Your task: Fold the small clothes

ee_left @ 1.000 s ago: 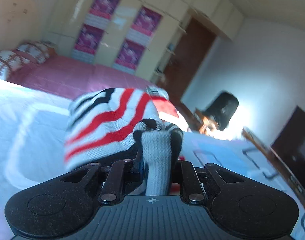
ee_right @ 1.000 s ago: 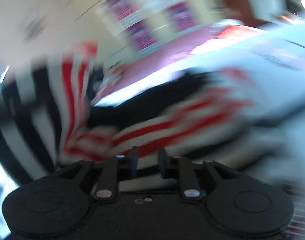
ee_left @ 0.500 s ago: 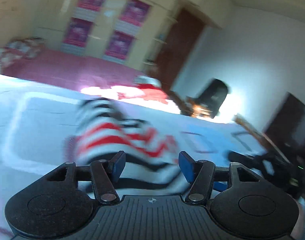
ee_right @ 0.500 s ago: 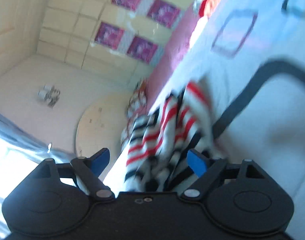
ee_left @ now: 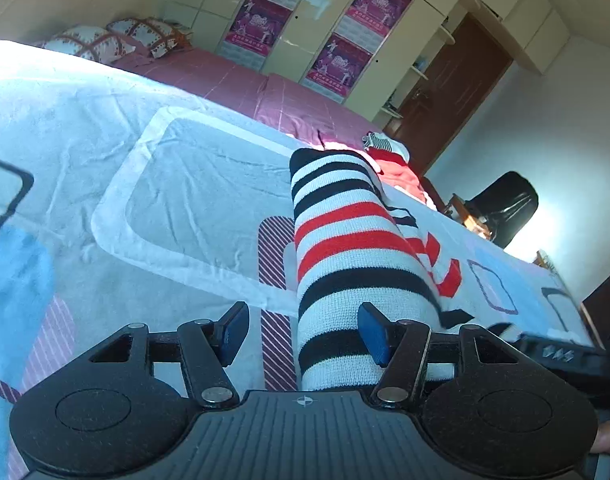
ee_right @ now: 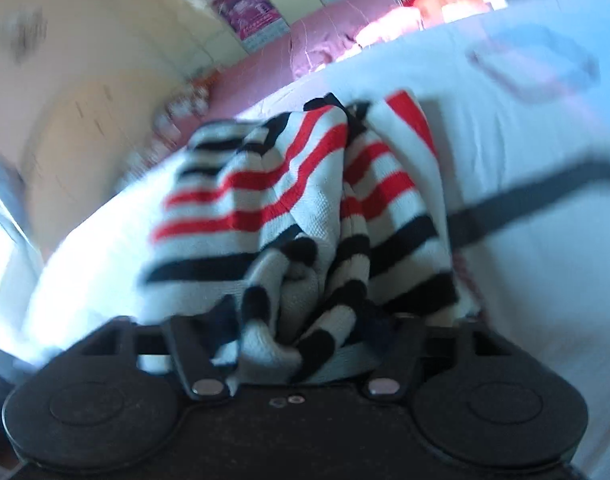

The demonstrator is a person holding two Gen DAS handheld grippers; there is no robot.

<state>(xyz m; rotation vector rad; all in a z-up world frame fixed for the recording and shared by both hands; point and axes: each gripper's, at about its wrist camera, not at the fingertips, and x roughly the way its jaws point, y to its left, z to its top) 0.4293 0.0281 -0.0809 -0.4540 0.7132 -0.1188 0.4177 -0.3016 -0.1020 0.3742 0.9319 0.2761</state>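
A small knit garment with white, red and black stripes (ee_left: 345,248) lies on the bed's pale blue patterned cover (ee_left: 177,200). My left gripper (ee_left: 305,332) is open, low over the cover, with the garment's near end between its blue pads (ee_left: 373,338) but not pinched. In the right wrist view the same garment (ee_right: 305,208) is bunched up and its near folds sit between the wide-apart fingers of my right gripper (ee_right: 301,320). That view is blurred, and cloth hides the fingertips.
A red garment (ee_left: 397,168) and a small striped piece (ee_left: 379,143) lie further back on the bed. A pink sheet and pillows (ee_left: 117,38) are beyond, in front of a cream wardrobe with posters. A black chair (ee_left: 505,208) stands at the right.
One second ago both grippers were shut on the garment and held it up. Both have opened and the garment now lies on the cover. The right gripper has swung back low behind it.
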